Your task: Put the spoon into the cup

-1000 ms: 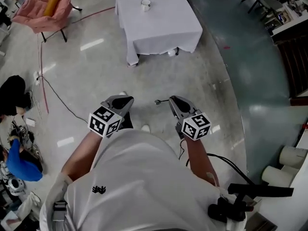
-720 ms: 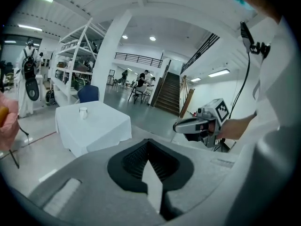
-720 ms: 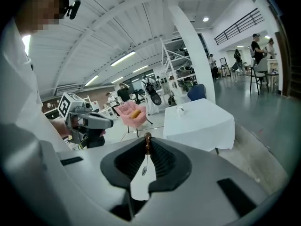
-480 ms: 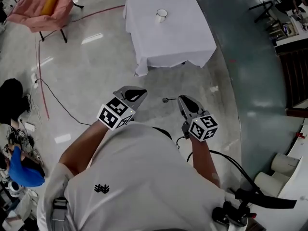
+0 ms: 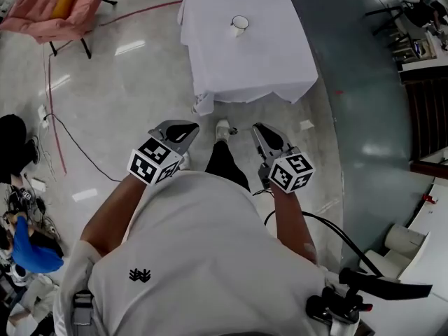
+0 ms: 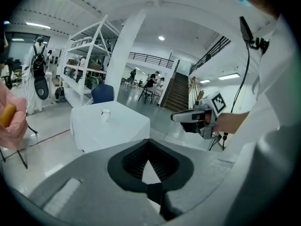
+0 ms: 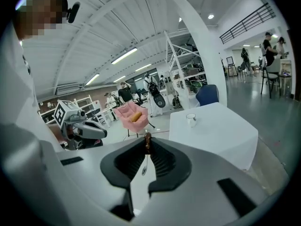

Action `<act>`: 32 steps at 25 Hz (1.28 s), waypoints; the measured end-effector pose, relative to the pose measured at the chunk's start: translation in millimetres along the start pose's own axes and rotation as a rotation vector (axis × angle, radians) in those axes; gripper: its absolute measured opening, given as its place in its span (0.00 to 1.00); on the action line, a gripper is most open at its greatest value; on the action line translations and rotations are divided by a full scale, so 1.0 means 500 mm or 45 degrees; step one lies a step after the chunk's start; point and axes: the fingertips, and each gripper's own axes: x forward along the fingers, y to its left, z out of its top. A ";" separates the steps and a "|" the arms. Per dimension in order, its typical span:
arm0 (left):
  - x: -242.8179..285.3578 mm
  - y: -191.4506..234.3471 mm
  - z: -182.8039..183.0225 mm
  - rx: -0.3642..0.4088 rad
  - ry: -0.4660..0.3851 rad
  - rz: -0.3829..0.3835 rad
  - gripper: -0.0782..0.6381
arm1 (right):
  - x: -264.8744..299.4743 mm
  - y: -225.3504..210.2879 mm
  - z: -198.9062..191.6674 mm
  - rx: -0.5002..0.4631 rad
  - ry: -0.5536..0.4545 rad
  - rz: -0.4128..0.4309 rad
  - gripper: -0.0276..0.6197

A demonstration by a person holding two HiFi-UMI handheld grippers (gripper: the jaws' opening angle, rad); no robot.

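Note:
A white cup [image 5: 239, 24] stands on a table draped in a white cloth [image 5: 245, 61], ahead of me across the floor. In the right gripper view my right gripper [image 7: 147, 142] is shut on a thin spoon [image 7: 145, 154]; its brown handle end pokes out past the jaw tips. The cup [image 7: 190, 119] appears beyond, on the table [image 7: 221, 135]. In the head view that gripper [image 5: 260, 133] is held out at waist height, well short of the table. My left gripper [image 5: 180, 128] is beside it, shut and empty; the left gripper view [image 6: 149, 142] shows its tips meeting, with the cup [image 6: 106, 113] far off.
A pink chair [image 5: 42, 2] with an orange cushion stands at far left. A red cable [image 5: 52, 82] and a black one run over the pale floor. A person in blue [image 5: 28, 247] crouches at left. White rolls [image 5: 402, 240] lie at right. Shelving [image 6: 87, 65] stands behind the table.
The table and cup have come nearer and more central in the head view as the person walks toward them. Both grippers travel along, held as before.

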 end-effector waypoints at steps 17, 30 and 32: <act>0.203 0.227 0.247 -0.132 -0.059 0.309 0.12 | 0.298 -0.379 0.286 -0.096 0.012 0.206 0.11; 0.299 0.322 0.311 -0.223 -0.035 0.491 0.12 | 0.526 -0.599 0.369 -0.069 0.046 0.240 0.11; 0.306 0.333 0.311 -0.240 -0.025 0.517 0.12 | 0.556 -0.621 0.371 -0.067 0.055 0.246 0.11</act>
